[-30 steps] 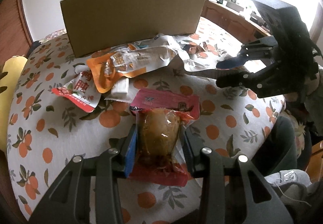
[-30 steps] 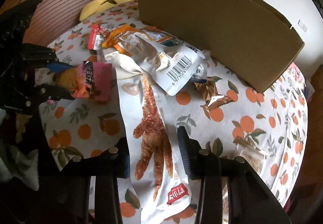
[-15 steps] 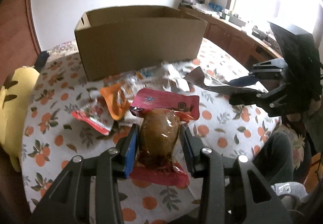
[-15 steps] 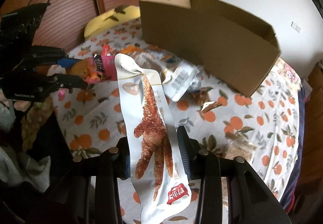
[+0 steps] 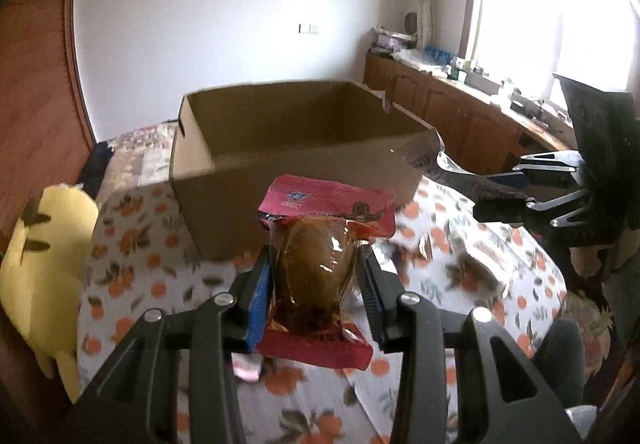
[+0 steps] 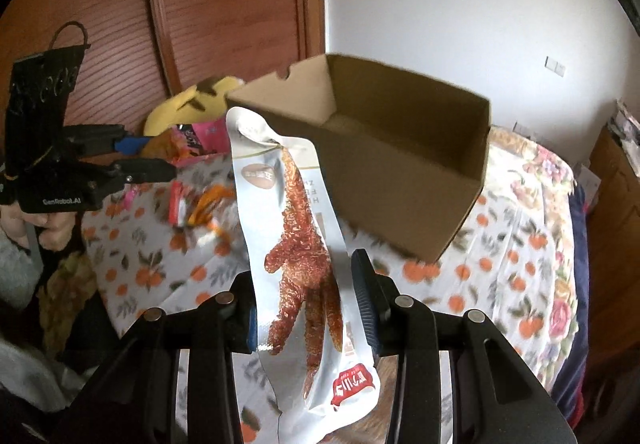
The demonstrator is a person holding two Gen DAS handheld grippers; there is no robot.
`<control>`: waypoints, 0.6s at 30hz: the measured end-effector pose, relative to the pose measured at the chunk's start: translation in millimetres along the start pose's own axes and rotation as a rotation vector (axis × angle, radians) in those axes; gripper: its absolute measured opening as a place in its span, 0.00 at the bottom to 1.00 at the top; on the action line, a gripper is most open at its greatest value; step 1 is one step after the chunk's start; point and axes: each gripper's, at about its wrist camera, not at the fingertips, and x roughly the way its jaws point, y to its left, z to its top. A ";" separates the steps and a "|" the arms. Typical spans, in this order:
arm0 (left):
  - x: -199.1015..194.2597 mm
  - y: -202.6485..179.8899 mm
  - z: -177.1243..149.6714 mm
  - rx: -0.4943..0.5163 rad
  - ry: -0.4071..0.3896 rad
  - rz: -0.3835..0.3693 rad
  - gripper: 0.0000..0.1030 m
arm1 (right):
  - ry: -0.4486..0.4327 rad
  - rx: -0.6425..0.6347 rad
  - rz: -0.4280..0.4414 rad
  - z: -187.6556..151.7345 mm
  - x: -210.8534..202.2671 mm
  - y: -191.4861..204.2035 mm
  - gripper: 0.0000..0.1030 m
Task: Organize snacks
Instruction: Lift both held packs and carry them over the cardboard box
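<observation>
Nearest me, the left gripper (image 5: 314, 286) has its jaws pinching a red-edged clear pouch with a brown braised snack inside (image 5: 316, 276), held up above the orange-patterned worktop (image 5: 132, 268). The right gripper (image 6: 304, 304) clamps a long white packet printed with a chicken foot (image 6: 296, 244), also in the air. Beyond both stands the open brown cardboard box (image 6: 400, 180), with loose snack packets (image 6: 200, 204) lying before it.

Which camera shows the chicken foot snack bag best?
The right wrist view: the chicken foot bag fills the middle, picture side facing us, held in the right tool. The left wrist view shows only its edge and crumpled top, far right.
</observation>
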 end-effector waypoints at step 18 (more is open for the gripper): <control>52.9 38.7 107.6 0.009 -0.105 0.016 0.39 | -0.164 -0.060 -0.022 112.5 16.3 -53.6 0.37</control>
